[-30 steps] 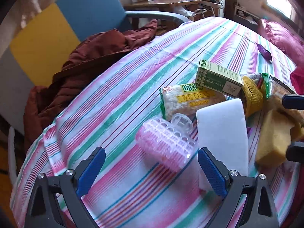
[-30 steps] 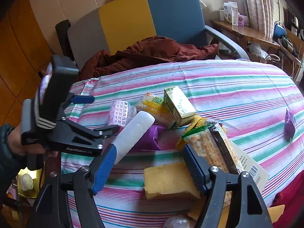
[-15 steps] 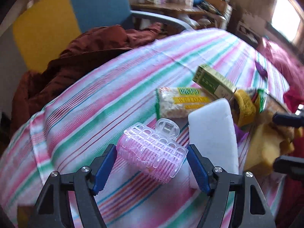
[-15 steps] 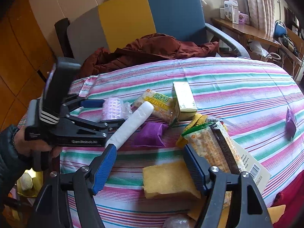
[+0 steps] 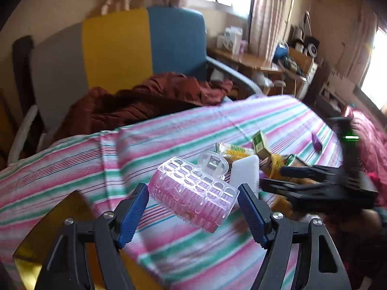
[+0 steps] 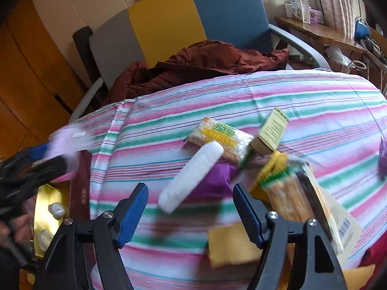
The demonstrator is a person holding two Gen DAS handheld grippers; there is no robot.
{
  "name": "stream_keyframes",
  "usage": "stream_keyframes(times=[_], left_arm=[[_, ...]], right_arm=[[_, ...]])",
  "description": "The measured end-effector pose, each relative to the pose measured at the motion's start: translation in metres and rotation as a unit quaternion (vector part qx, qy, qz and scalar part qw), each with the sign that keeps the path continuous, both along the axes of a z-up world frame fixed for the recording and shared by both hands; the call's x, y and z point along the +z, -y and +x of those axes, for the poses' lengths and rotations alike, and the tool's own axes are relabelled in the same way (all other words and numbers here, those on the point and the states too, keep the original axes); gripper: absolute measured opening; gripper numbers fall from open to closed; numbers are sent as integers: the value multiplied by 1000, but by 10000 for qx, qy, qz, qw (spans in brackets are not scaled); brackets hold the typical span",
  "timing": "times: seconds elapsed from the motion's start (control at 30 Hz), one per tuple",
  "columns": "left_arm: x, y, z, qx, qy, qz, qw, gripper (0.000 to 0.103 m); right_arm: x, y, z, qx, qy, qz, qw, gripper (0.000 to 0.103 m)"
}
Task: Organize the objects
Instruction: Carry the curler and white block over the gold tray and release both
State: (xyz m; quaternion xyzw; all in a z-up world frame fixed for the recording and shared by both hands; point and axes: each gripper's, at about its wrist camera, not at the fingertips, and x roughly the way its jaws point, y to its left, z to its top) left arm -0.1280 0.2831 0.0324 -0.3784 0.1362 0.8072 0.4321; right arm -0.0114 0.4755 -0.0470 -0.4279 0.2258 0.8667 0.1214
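Note:
My left gripper [image 5: 192, 191] is shut on a pink see-through hair roller [image 5: 193, 193], which hangs above the striped tablecloth [image 5: 183, 133]. The right wrist view shows that roller [image 6: 67, 140] as a blur at the left edge, over the table's left end. My right gripper [image 6: 190, 189] stands open above the cloth with nothing between its fingers. Under it lie a white sponge [image 6: 191, 176] and a purple packet [image 6: 215, 181]. The right gripper [image 5: 314, 181] also shows at the right of the left wrist view.
A noodle packet [image 6: 220, 137], a green box [image 6: 271, 130], a cracker packet [image 6: 302, 198] and a yellow sponge [image 6: 232, 244] crowd the table's right half. A gold box [image 6: 44, 207] sits beyond the left edge. A brown jacket [image 6: 205, 62] lies on the chair behind.
My left gripper closed on the pink roller and lifted it off the cloth, up and to the left. The right gripper stayed where it was, still open.

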Motion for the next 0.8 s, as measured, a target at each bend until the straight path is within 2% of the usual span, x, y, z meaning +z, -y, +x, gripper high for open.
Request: stream_keyframes(times=[0.1,0.13,0.17,0.2,0.37,0.47,0.57,0.67,0.8], left_arm=[[19,32,10,210,-98,187,9996,76],[25,44,12,298,-138,234,9992,76],[31,55,13,387,-170,283,9987,76],[36,66,13,471,-190,327,9982,76],[61,129,14,1014,-376,474,9930,76],[72,173,17,1427,-478,520,9872,76],[77,220,21,1935,-613,530,9778,76],[73,264,23,2431,-559,597,9665,76],[50,307,26,2941,-276,676,9530,76]], right_arm=[[-14,-6,-23,-103,352,55,9993,73],[-20,-7,-29,-103,416,38,9991,67],[-25,-6,-35,-57,492,36,9988,44],[-29,-4,-37,-11,588,116,9982,32],[-12,15,-26,144,381,583,9975,26],[6,24,-11,192,86,651,9977,26],[22,38,0,271,-158,679,9972,26],[34,57,11,462,-388,548,9967,26],[43,92,17,861,-604,357,9938,26]])
